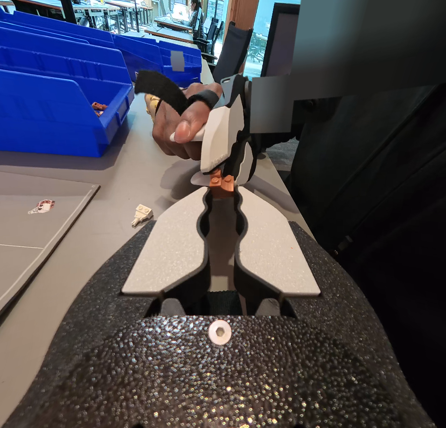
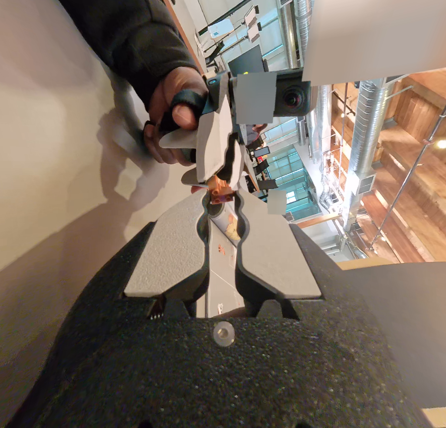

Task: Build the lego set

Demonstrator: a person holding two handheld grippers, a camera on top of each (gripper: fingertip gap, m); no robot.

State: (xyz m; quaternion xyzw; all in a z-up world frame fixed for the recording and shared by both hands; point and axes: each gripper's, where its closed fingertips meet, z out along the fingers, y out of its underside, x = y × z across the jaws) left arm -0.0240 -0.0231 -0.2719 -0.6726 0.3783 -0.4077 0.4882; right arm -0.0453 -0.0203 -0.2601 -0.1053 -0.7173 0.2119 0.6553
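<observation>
Left claw [image 1: 221, 194] level over the bench [image 1: 120, 175], clamped on brown brick [image 1: 225, 190]. Right claw [image 1: 223, 172] angled down from above, hand [image 1: 178, 126] gripping it, pinching adjoining brown brick [image 1: 215, 176], tips meeting.

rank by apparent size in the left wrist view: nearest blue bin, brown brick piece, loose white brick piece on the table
1. nearest blue bin, by far the largest
2. brown brick piece
3. white brick piece

The last two look alike, so their order is unsure.
</observation>
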